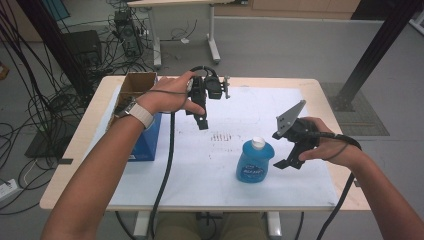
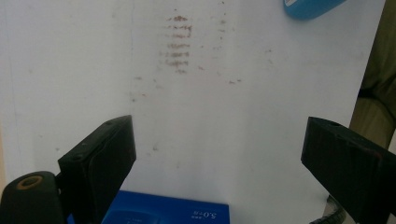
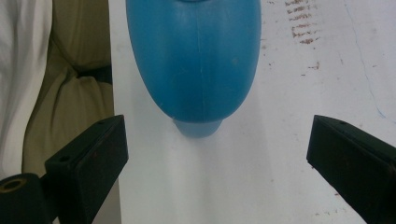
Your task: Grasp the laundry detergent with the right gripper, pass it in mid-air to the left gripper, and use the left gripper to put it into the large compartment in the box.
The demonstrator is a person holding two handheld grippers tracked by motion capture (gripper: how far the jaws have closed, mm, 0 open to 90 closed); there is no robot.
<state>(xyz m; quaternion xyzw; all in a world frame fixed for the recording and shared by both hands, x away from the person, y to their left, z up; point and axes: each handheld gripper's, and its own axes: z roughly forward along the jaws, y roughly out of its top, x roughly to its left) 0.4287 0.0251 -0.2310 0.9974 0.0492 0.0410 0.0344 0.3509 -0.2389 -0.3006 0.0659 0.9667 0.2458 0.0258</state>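
Observation:
A blue bottle (image 1: 254, 161) with a white cap stands upright on the white sheet near the table's front middle. My right gripper (image 1: 284, 150) hangs just right of it, open, with its jaws apart and nothing between them; in the right gripper view the blue bottle (image 3: 194, 60) sits ahead of the gap. My left gripper (image 1: 201, 117) is raised over the back left of the sheet, open and empty. A corner of the blue bottle (image 2: 310, 8) shows at the top of the left gripper view.
A blue box (image 1: 146, 142) lies at the left of the sheet, with an open cardboard box (image 1: 136, 89) behind it. Brown smudges (image 1: 221, 137) mark the white sheet (image 1: 210, 175). Cables trail from both grippers over the front edge.

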